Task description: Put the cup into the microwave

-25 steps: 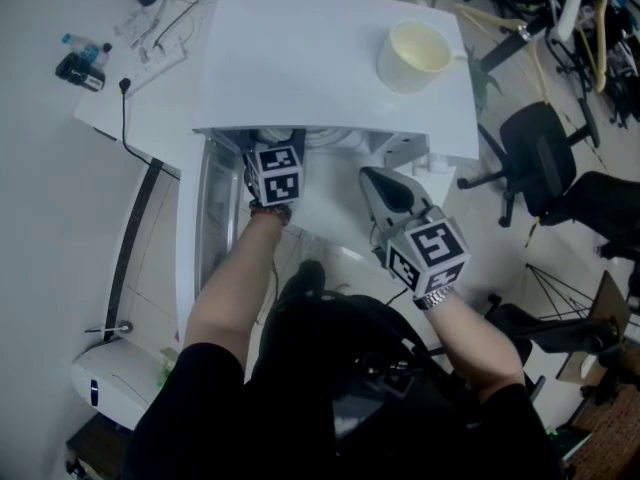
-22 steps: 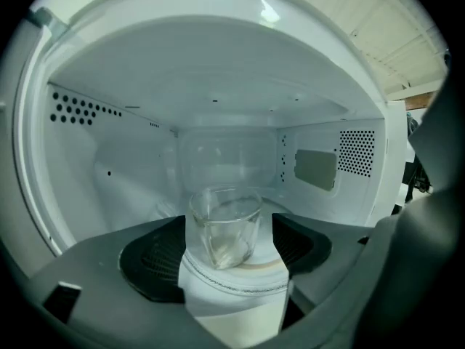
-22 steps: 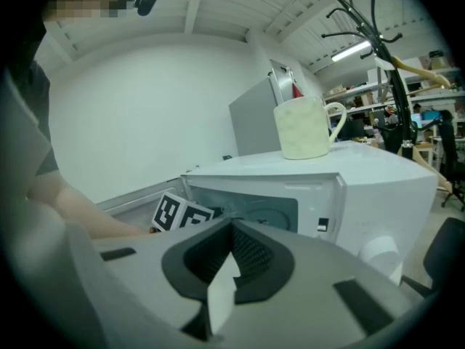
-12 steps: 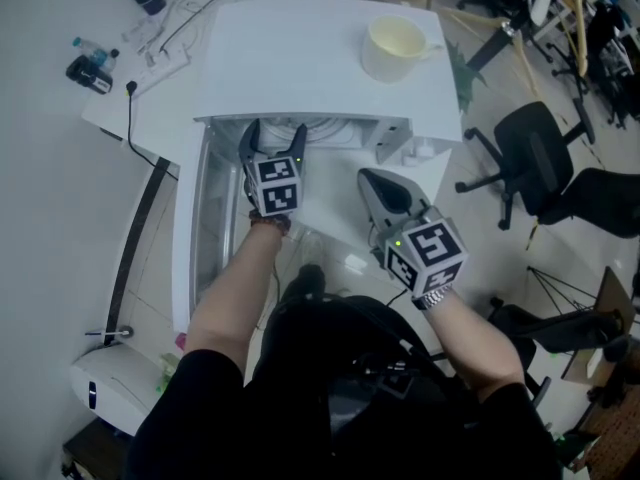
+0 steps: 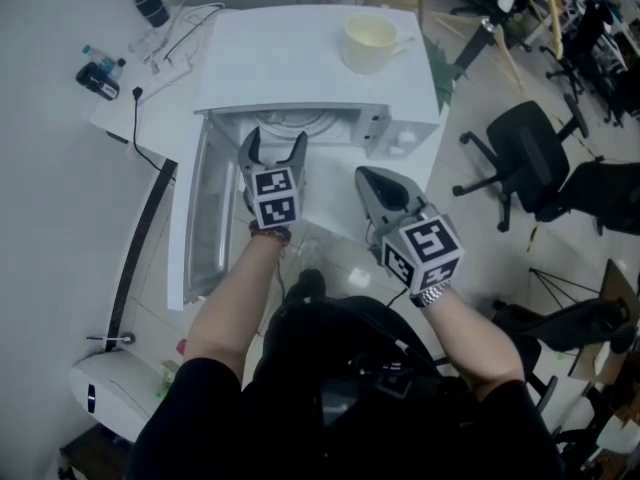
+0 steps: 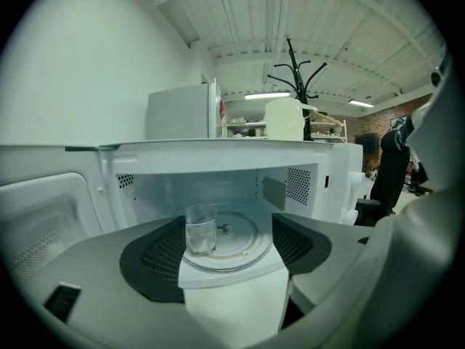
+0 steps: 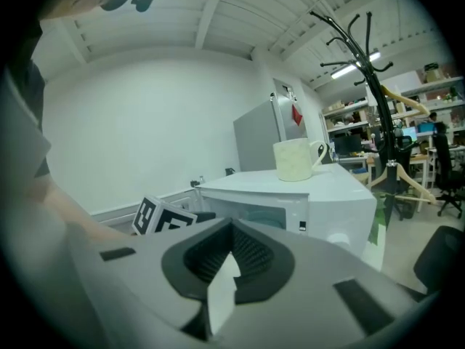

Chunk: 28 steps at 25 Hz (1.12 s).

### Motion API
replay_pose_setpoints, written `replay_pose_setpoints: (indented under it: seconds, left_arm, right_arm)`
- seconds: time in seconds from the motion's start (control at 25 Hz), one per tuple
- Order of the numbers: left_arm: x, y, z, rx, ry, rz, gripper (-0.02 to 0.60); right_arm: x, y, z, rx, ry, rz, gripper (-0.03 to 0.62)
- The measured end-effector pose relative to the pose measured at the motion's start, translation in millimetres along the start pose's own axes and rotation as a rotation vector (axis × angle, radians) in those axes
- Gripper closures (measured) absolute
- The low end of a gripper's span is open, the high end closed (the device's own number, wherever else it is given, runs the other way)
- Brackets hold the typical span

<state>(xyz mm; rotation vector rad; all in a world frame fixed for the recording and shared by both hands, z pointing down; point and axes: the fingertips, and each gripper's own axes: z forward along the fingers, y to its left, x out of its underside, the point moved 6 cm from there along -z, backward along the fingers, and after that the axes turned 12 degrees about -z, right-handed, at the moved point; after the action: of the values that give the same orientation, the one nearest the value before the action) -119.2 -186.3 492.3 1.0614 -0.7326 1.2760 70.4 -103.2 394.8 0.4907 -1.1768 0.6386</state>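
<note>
cup, a clear glass, stands upright on the left part of the turntable inside the microwave. its mouth is up, its long axis vertical, with no handle that shows. it seems set well inside so the open door can swing shut past it. left gripper hangs just outside the cavity, jaws wide apart and empty, likely clear of the glass on purpose. right gripper has its jaws together on nothing. a cream mug sits on the microwave's top.
</note>
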Motion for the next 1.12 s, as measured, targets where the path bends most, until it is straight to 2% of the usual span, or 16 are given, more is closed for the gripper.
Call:
replay_pose_setpoints:
  seconds: [0.76,0.84,0.88,1.12]
  left_arm:
    - [-5.4,-47.5,-73.8,0.04,-0.048,0.023,0.238]
    - [-5.7,-52.6,-80.1,0.044,-0.051,0.028,0.239]
    - [-5.4,-54.6,-82.8,0.046,-0.054,0.031,0.264]
    - [-4.0,-63.0,-94.7,0.055,-0.057,0.051,0.288]
  right_arm:
    - [-8.0,11.1,-63.2,0.051,-0.068,-0.033,0.574]
    - [-9.2,10.0,-67.4,0.057,-0.073,-0.034,0.548]
    - [-9.9,9.3,-69.0,0.06,-0.077,-0.035,0.534]
    - [-17.8,4.3,-74.0,0.075,-0.105,-0.041,0.505]
